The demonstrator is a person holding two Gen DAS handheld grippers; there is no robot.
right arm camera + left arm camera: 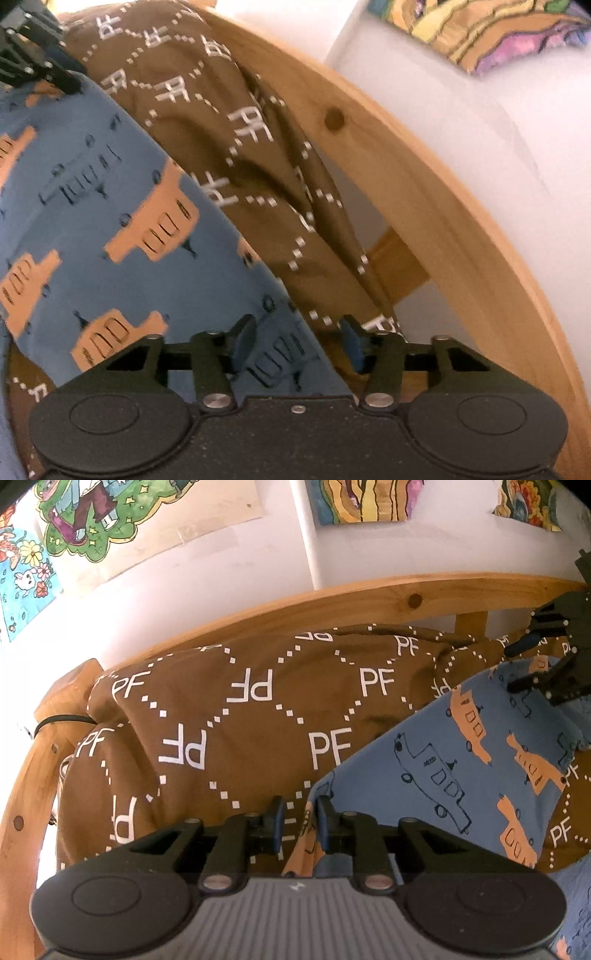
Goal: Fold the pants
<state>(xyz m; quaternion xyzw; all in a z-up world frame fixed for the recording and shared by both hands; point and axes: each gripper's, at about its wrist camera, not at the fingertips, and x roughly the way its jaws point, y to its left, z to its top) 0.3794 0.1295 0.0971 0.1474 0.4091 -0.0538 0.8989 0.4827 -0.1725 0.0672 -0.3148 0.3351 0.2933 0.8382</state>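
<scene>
Left wrist: left claw (300, 821) pinches blue pants (461, 746); right claw (297, 341) spread over them.

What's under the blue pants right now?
The blue pants lie on the brown PF-print blanket, which shows around their edges. Whatever is beneath that blanket is covered and cannot be seen.

The pants (480, 746) were blue fabric printed with orange and dark-outlined vehicles. In the left wrist view they spread flat from about six o'clock out toward three o'clock, their long straight edge running diagonally up to two o'clock, with a narrow gathered bit of cloth at six o'clock. In the right wrist view the pants (110, 206) filled the area from nine to six o'clock, mostly smooth, their edge slanting from eleven o'clock down to six.
</scene>
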